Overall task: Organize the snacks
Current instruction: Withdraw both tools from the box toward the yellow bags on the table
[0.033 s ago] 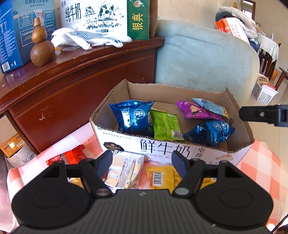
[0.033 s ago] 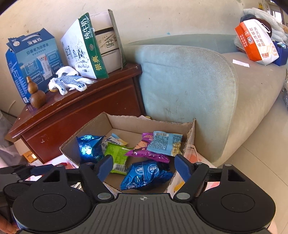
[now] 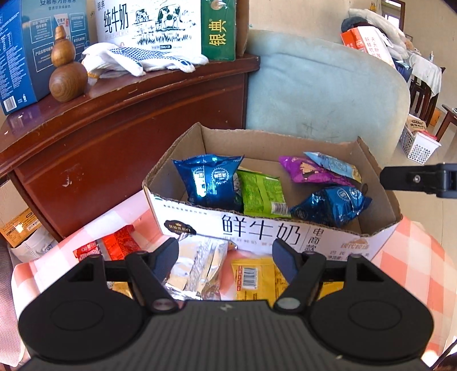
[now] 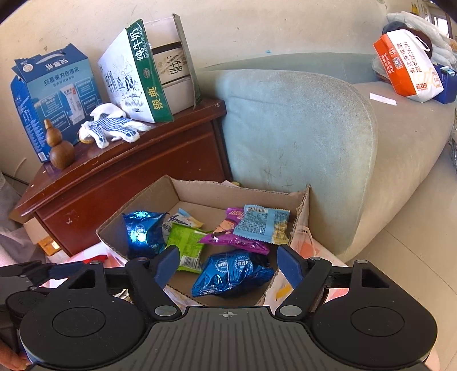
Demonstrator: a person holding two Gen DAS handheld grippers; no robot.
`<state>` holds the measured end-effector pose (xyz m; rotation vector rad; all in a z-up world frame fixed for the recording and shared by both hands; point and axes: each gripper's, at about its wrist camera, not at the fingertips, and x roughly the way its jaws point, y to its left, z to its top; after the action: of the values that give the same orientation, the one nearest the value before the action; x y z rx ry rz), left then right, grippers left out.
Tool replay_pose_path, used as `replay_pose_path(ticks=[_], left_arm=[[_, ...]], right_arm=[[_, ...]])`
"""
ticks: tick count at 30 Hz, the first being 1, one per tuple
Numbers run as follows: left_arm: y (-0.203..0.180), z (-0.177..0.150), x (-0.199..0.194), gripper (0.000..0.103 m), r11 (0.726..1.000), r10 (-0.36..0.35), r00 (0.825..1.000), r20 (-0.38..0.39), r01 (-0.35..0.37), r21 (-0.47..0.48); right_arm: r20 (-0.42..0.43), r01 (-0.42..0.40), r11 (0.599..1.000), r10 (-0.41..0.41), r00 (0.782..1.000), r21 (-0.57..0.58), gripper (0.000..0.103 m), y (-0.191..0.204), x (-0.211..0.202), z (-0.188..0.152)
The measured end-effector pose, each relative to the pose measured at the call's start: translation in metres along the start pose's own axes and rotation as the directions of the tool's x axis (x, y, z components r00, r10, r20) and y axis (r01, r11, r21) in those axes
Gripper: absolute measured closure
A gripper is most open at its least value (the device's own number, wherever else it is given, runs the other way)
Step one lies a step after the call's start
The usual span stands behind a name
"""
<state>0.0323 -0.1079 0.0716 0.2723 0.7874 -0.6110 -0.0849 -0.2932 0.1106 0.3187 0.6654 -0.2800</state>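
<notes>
An open cardboard box point(image 3: 271, 231) stands on a red-checked cloth point(image 3: 414, 256). It holds two blue foil packets point(image 3: 208, 179) point(image 3: 331, 205), a green packet point(image 3: 262, 194), a purple packet point(image 3: 308, 171) and a light-blue packet point(image 3: 334, 165). In front of the box lie a silver foil packet point(image 3: 202, 262), a yellow packet point(image 3: 257, 279) and red packets point(image 3: 114, 245). My left gripper point(image 3: 225, 251) hovers over the silver and yellow packets, jaws apart and gripping nothing. My right gripper point(image 4: 228, 256) hangs above the box's near right part point(image 4: 300, 205); its jaws are opening and empty.
A dark wooden cabinet point(image 3: 128, 137) stands left of the box and carries milk cartons point(image 3: 160, 25), white dotted gloves point(image 3: 142, 57) and a wooden gourd point(image 3: 67, 74). A pale green sofa point(image 3: 328, 91) rises behind the box. On the floor, far right, is a white basket point(image 3: 417, 142).
</notes>
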Motion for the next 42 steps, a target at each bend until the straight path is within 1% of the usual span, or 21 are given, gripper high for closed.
replay_pose_path(ticks=[2,7,11,14,17,20,22,24,30,33,36,38,42], left_arm=[[-0.003,-0.009,-0.001,0.031,1.000,-0.009,1.000,-0.016,0.009,0.004],[-0.012,-0.026,0.015,0.031,1.000,0.003,0.998,-0.069,-0.001,0.029],[-0.018,-0.032,0.031,0.031,1.000,0.021,0.996,-0.092,-0.019,0.019],[-0.026,-0.034,0.037,0.030,0.998,0.052,0.997,-0.065,-0.049,0.049],[-0.029,-0.035,0.042,0.030,0.995,0.073,0.996,-0.050,-0.070,0.067],[-0.031,-0.038,0.041,0.033,0.993,0.084,0.996,-0.043,-0.080,0.089],[-0.032,-0.040,0.039,0.040,0.992,0.087,0.995,-0.040,-0.083,0.099],[-0.030,-0.043,0.037,0.044,0.991,0.091,0.995,-0.041,-0.086,0.102],[-0.014,-0.053,0.028,0.044,0.996,0.068,0.994,-0.081,-0.063,0.061],[-0.002,-0.061,0.022,0.044,0.998,0.055,0.994,-0.098,-0.054,0.015],[0.007,-0.069,0.014,0.042,0.999,0.049,0.993,-0.110,-0.050,-0.009],[0.011,-0.074,0.008,0.041,0.998,0.052,0.992,-0.118,-0.054,-0.016],[0.022,-0.084,-0.004,0.041,0.996,0.082,0.988,-0.129,-0.087,-0.034]], right_arm=[[-0.012,-0.004,1.000,0.004,1.000,0.004,0.026,-0.002,-0.004,-0.007],[-0.051,-0.013,1.000,0.015,0.999,0.027,0.026,-0.007,-0.010,-0.025],[-0.113,0.009,0.997,0.000,0.994,0.074,0.026,-0.013,-0.002,-0.037],[-0.150,0.003,0.993,0.016,0.989,0.121,0.027,-0.019,0.004,-0.043],[-0.178,0.012,0.989,0.014,0.984,0.147,0.027,-0.021,0.011,-0.047],[-0.196,0.013,0.986,0.020,0.980,0.166,0.027,-0.022,0.015,-0.052],[-0.203,0.017,0.986,0.017,0.979,0.163,0.027,-0.021,0.018,-0.054],[-0.207,0.021,0.988,0.012,0.978,0.155,0.027,-0.018,0.021,-0.055],[-0.233,0.024,0.985,0.017,0.972,0.170,0.027,-0.016,0.031,-0.060],[-0.242,0.019,0.984,0.024,0.970,0.174,0.027,-0.015,0.035,-0.063],[-0.243,0.010,0.987,0.030,0.970,0.161,0.028,-0.011,0.038,-0.066],[-0.241,0.001,0.989,0.035,0.970,0.148,0.027,-0.007,0.040,-0.067],[-0.246,-0.031,0.990,0.064,0.967,0.134,0.027,-0.001,0.050,-0.069]])
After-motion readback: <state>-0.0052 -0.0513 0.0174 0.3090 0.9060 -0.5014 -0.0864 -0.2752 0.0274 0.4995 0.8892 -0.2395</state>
